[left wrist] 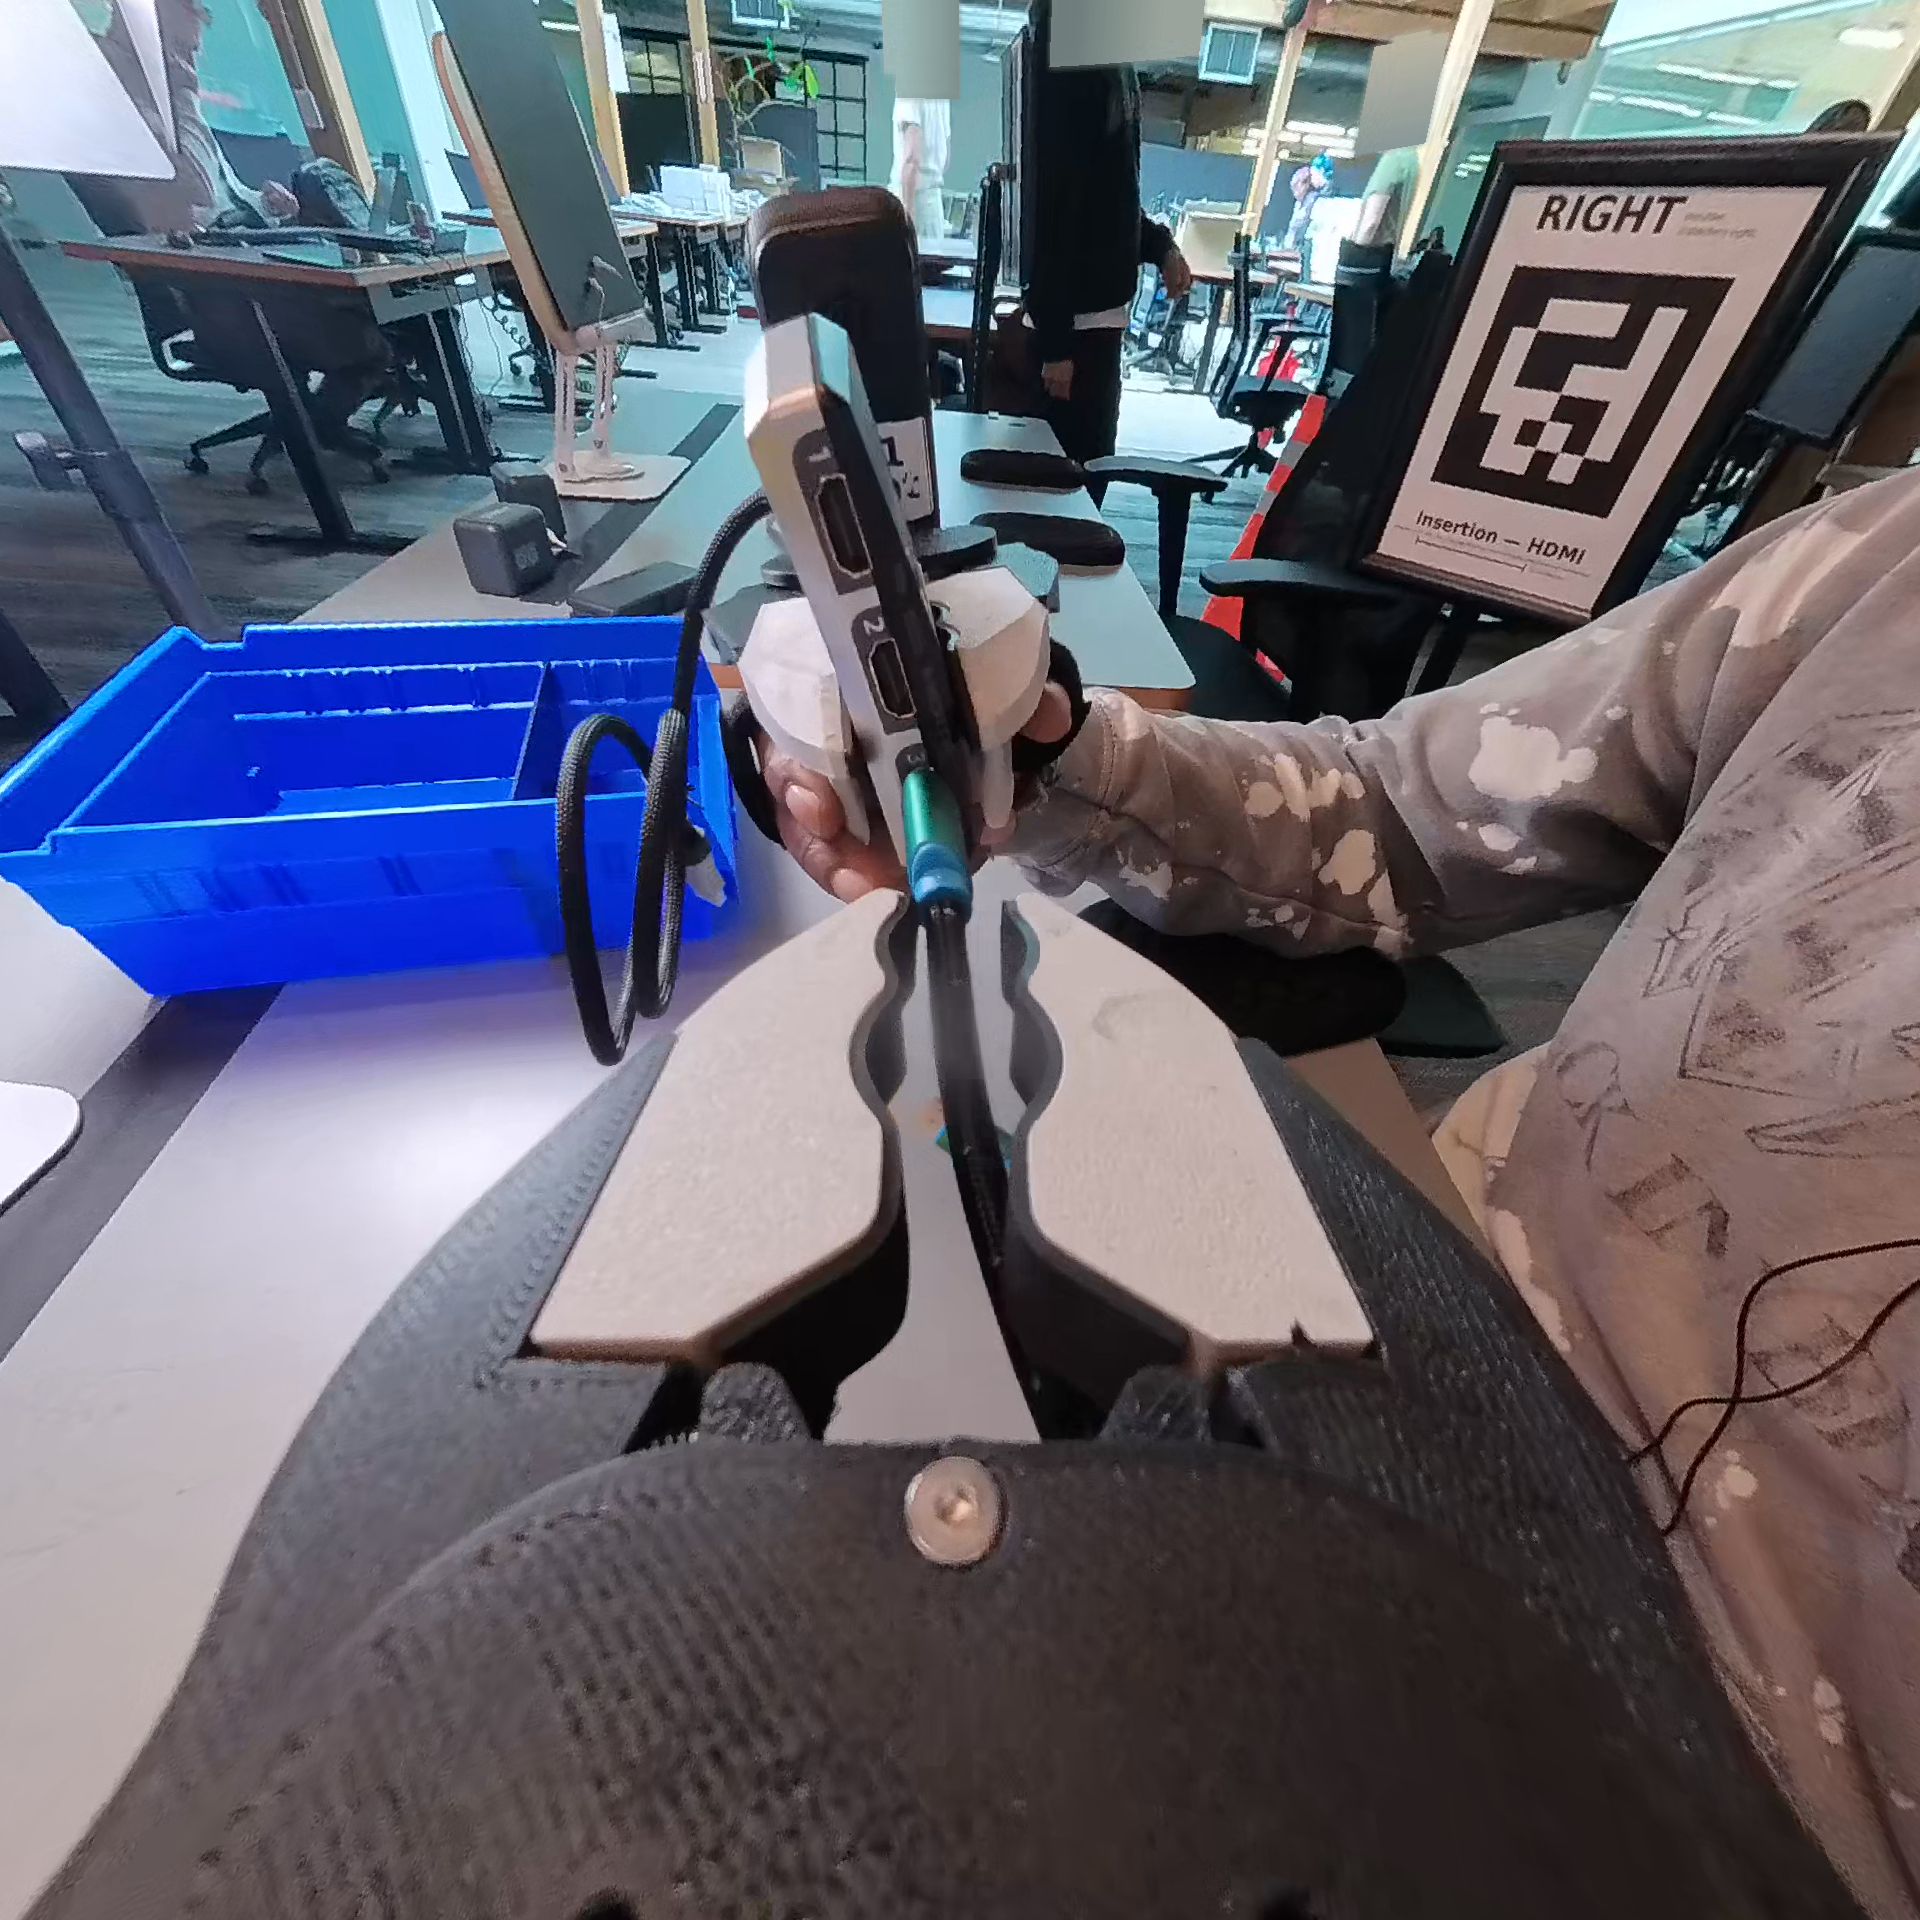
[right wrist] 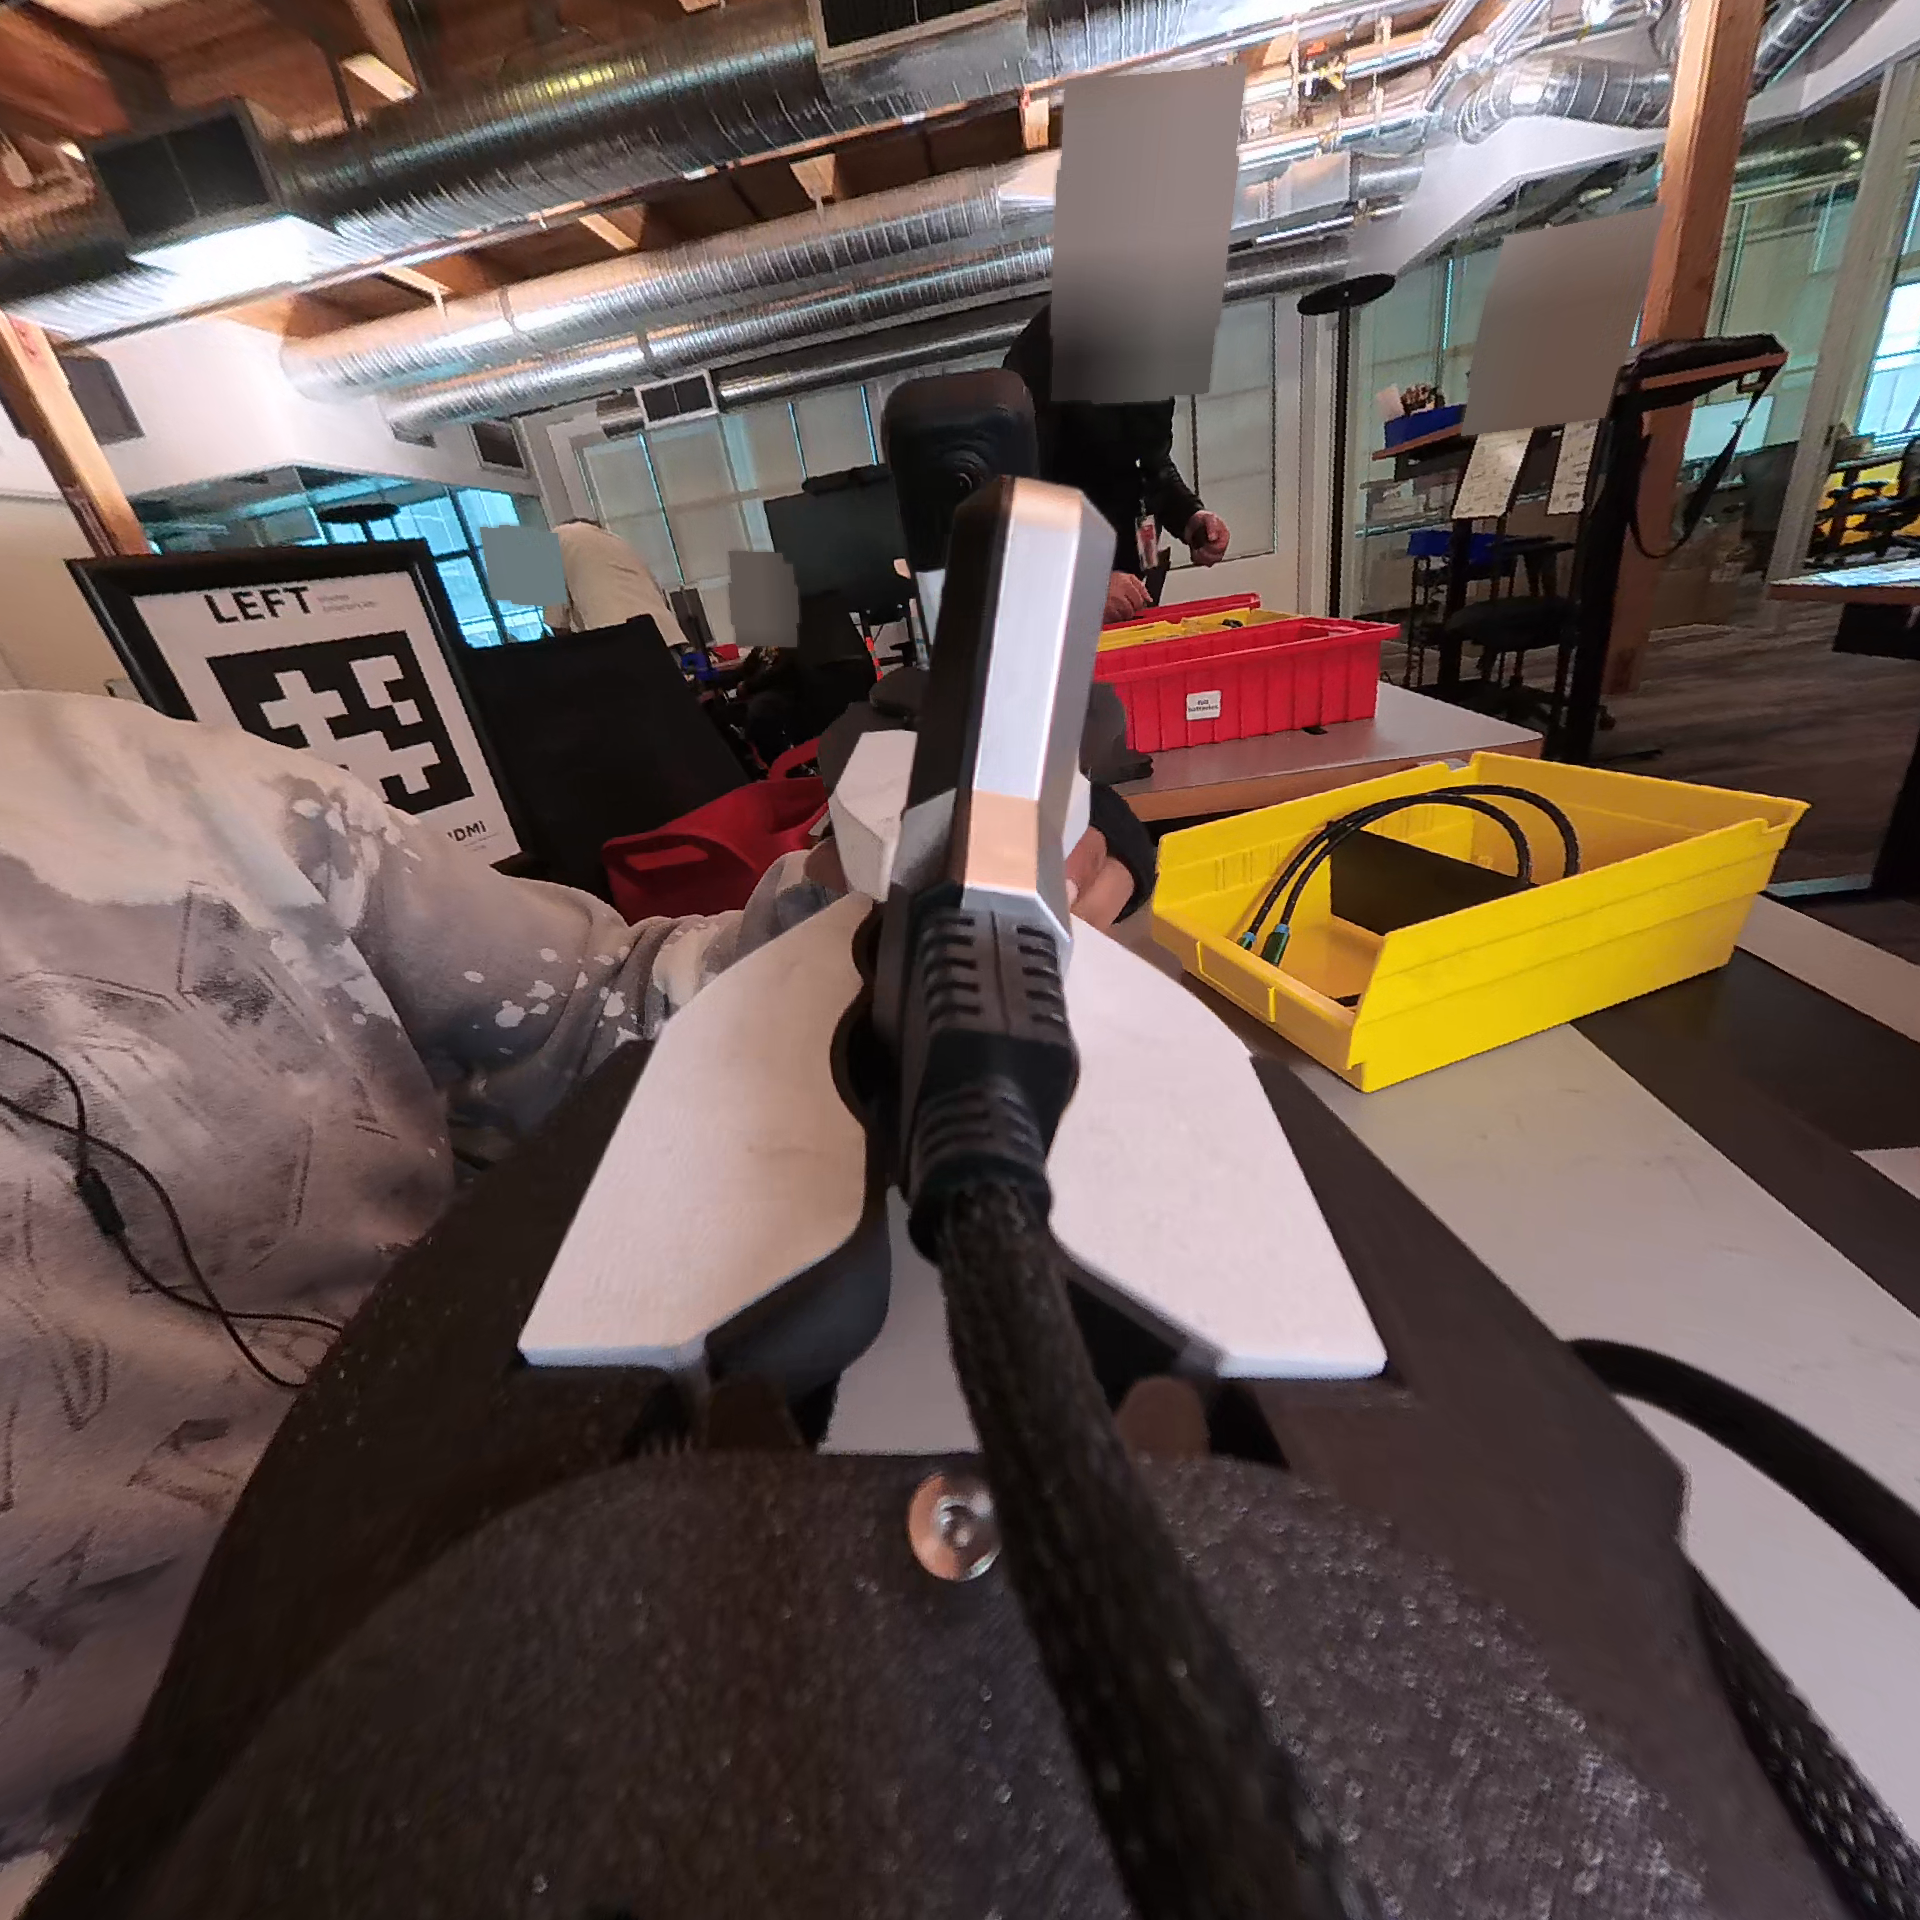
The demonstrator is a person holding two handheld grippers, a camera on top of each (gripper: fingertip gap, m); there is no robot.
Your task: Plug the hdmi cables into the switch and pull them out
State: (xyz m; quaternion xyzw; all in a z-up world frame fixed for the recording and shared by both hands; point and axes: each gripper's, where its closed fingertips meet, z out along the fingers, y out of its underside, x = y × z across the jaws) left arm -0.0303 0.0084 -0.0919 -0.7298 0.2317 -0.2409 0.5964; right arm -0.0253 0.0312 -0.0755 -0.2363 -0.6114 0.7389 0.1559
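The HDMI switch (left wrist: 831, 488), silver with a black face, is held upright in the air by my right gripper (left wrist: 894, 686). Two side ports are empty. A green and blue HDMI plug (left wrist: 935, 831) sits in its lowest port. Its thin black cable (left wrist: 961, 1039) runs back between my left gripper's (left wrist: 954, 904) white fingers, which stand slightly apart and do not pinch it. In the right wrist view my right gripper (right wrist: 971, 925) is shut on the switch (right wrist: 1029, 675). A thick black plug (right wrist: 977, 1039) with braided cable leaves the switch's near end.
A blue divided bin (left wrist: 312, 790) stands on the grey table (left wrist: 260, 1247) to the left, with a black braided cable loop (left wrist: 623, 883) hanging in front of it. A yellow bin (right wrist: 1507, 997) holds more cables and a black box. Red bins, framed marker signs and people are behind.
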